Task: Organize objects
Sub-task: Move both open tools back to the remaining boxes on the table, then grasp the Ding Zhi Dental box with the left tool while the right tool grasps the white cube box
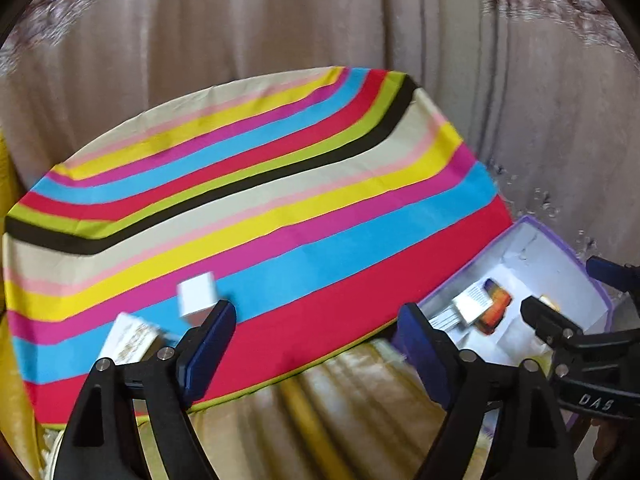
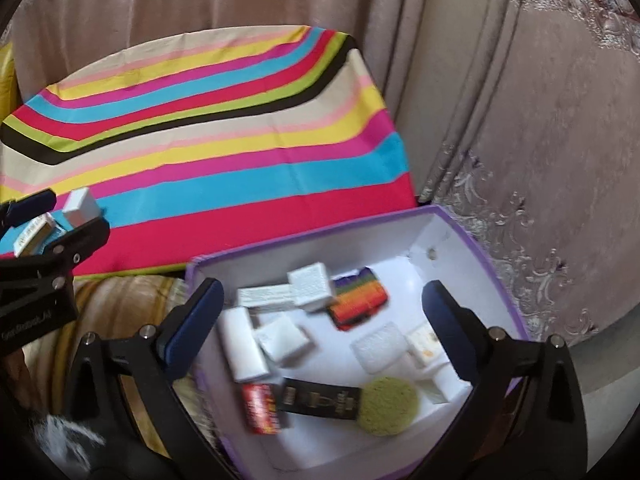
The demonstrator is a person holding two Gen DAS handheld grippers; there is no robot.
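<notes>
A purple box with a white inside (image 2: 472, 240) stands to the right of a striped cloth (image 2: 224, 152); it also shows in the left wrist view (image 1: 560, 264). It holds several small white boxes, a rainbow-striped pack (image 2: 360, 300), a red pack (image 2: 262, 408), a black card (image 2: 320, 398) and a green round sponge (image 2: 386, 406). My right gripper (image 2: 322, 330) hangs open and empty above the box. A white cube box (image 1: 198, 294) and a flat white box with gold print (image 1: 128, 340) lie on the cloth. My left gripper (image 1: 316, 346) is open and empty just right of them.
Beige curtains (image 1: 280, 32) hang behind the cloth. A yellow-gold quilted cover (image 1: 340, 408) lies under the cloth's near edge. An embroidered mauve drape (image 2: 560, 200) fills the right side. The right gripper shows at the right edge of the left wrist view (image 1: 572, 292).
</notes>
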